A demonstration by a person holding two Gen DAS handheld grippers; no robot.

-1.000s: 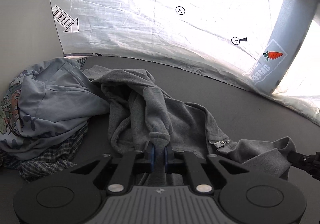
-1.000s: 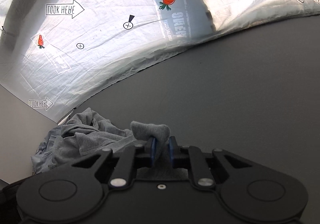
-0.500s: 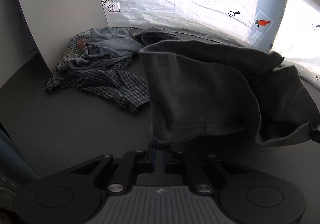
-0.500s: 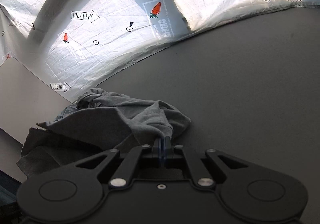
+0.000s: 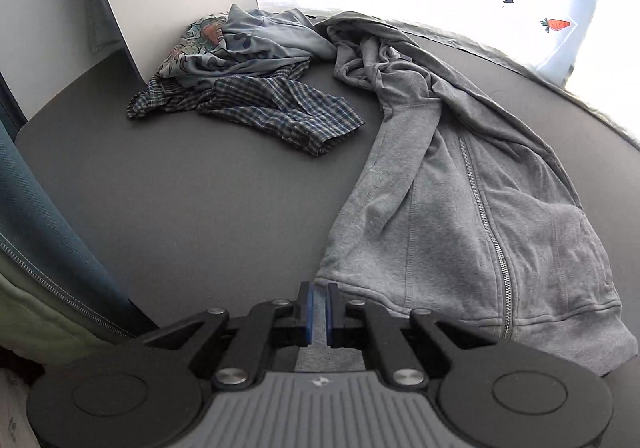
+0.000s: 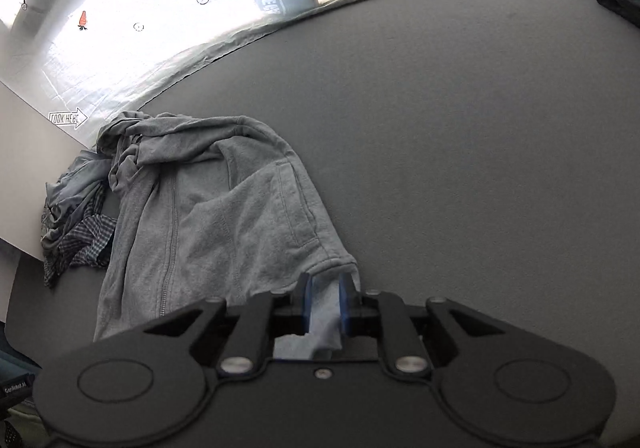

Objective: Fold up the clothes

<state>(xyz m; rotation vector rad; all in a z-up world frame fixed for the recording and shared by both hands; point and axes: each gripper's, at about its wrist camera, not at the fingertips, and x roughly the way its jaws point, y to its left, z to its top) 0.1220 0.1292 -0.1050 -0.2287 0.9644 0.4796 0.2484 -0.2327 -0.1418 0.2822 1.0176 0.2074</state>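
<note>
So the left gripper [image 5: 318,312] has its blue fingers [image 5: 307,310] pinched on the hem corner of a grey zip-up hoodie [image 5: 460,203] lying spread on the dark grey desk [image 5: 200,187]. A rumpled plaid shirt [image 5: 276,107] sits just beside it.

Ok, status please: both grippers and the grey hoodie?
Left gripper and right gripper each pinch a hem corner. Hoodie lies on table, zipper up. Plaid shirt beside it.
</note>
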